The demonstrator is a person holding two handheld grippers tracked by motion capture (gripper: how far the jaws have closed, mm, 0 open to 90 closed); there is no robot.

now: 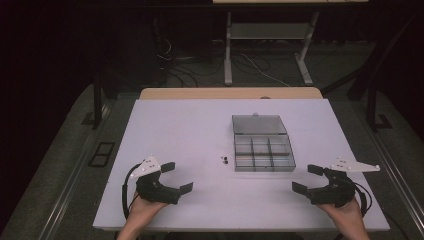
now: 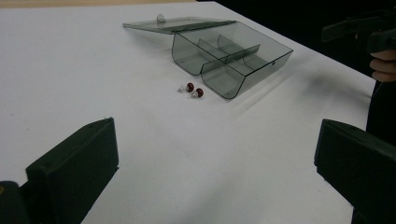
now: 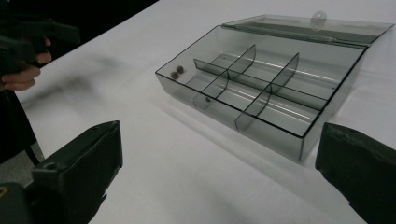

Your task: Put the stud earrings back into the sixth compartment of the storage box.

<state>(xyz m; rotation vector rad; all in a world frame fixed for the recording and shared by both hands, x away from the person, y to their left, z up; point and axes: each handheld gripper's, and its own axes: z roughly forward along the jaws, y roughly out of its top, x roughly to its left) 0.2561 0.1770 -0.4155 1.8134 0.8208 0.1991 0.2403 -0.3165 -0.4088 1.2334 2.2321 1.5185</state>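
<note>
High view: left claw [image 1: 177, 178] and right claw [image 1: 307, 179] both released, flanking box [image 1: 263, 154] and two beads [image 1: 225, 159] on counter [image 1: 180, 125]

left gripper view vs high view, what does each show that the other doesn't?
Left gripper view alone: close detail. The two small beads read as dark red with silvery ends, and the left gripper is seen along its own wide-apart jaws.

High view alone: the whole white table, both forearms, the grey plates on both grippers, the floor with its cables, and a second table frame behind.

Both: the open clear compartment box with its lid laid back, the beads beside it on the table, and the right gripper, open.
</note>
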